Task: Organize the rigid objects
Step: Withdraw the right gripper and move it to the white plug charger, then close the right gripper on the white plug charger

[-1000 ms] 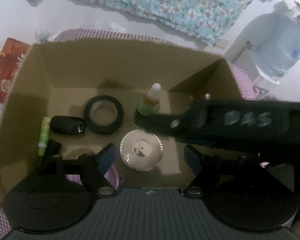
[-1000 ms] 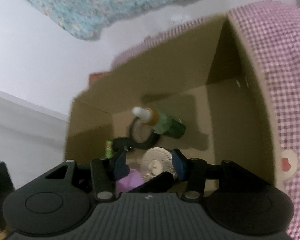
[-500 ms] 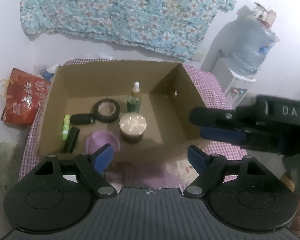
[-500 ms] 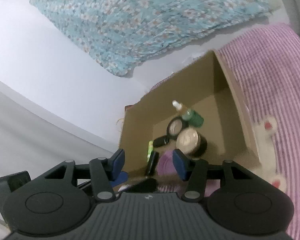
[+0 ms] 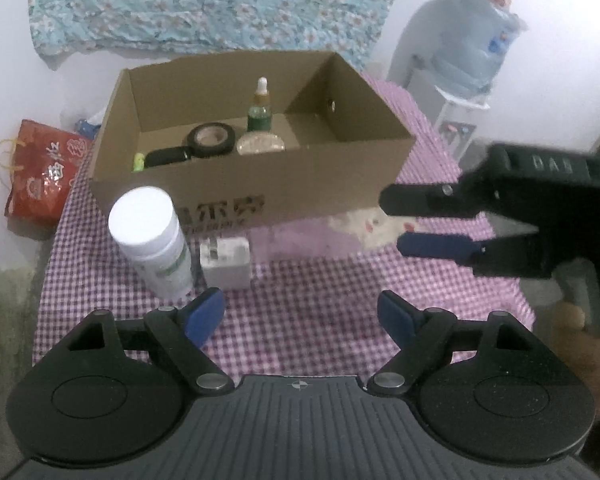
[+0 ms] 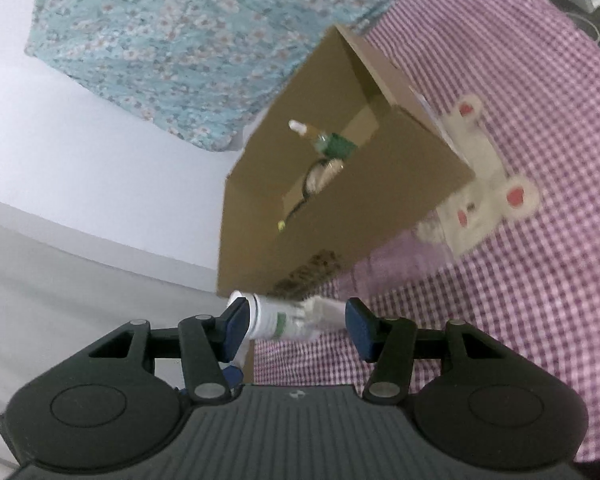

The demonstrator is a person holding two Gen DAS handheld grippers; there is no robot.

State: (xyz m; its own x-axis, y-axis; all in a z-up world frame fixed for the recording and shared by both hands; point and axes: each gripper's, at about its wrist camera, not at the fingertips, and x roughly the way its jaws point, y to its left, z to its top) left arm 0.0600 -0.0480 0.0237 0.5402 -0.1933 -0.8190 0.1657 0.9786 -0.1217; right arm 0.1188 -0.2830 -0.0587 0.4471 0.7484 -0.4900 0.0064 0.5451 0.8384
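An open cardboard box [image 5: 260, 188] stands on a purple checked cloth [image 5: 300, 312]. It holds a green dropper bottle [image 5: 260, 110], a black tape roll [image 5: 211, 140], a round clear lid [image 5: 260, 145], a black oblong item [image 5: 166, 157] and a green tube [image 5: 139, 161]. A white pill bottle [image 5: 152, 236] and a white charger block [image 5: 225, 258] stand in front of the box. My left gripper [image 5: 300, 314] is open and empty, near them. My right gripper [image 5: 396, 218] is open and empty, to the right of the box. In the right wrist view the pill bottle [image 6: 274, 320] shows between its open fingers [image 6: 298, 322].
A red bag [image 5: 44, 172] lies on the floor at the left. A water dispenser with a blue bottle [image 5: 468, 56] stands at the back right. A floral cloth [image 5: 220, 4] hangs on the wall behind. A white patch with red marks [image 6: 484, 184] is on the checked cloth.
Both grippers have pulled back and out of the box. The pill bottle and the charger block in front of the box have come into view.
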